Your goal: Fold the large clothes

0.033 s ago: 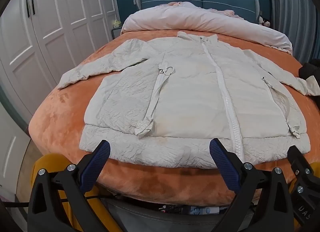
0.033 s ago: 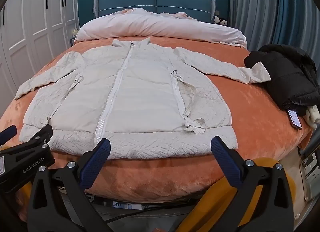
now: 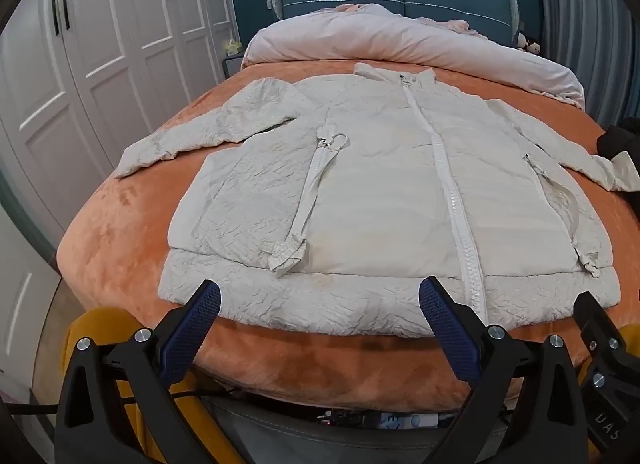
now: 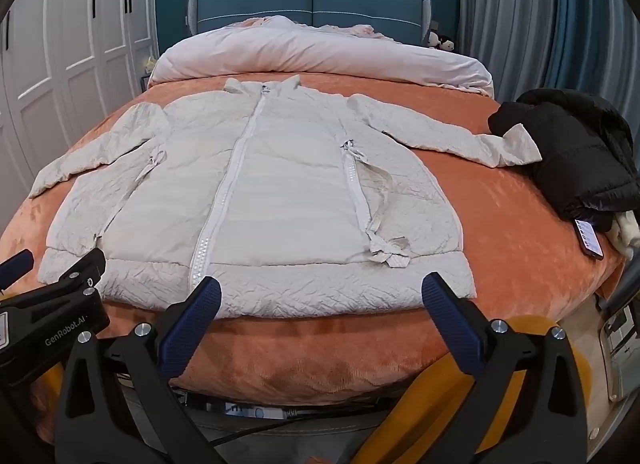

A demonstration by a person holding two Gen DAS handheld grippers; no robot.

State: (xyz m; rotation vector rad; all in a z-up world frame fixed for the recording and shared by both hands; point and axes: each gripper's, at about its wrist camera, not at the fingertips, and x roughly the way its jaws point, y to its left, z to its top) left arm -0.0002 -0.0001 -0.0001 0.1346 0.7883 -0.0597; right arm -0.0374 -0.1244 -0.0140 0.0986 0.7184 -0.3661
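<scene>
Two grippers, left (image 3: 320, 314) and right (image 4: 320, 310), jaws spread above flat jacket (image 4: 280, 200).

One cream jacket (image 4: 280, 200) lies spread on one bed with an orange blanket (image 4: 500, 232). It has two sleeves and three zips: one down the middle and one on each side of it. Beside the jacket's sleeve on the right lies one black coat (image 4: 580, 152), and just near that coat one phone (image 4: 589, 242). One pink duvet (image 4: 320, 54) lies beyond the jacket's collar. Two grippers show: left gripper (image 3: 320, 318) and right gripper (image 4: 320, 304).
</scene>
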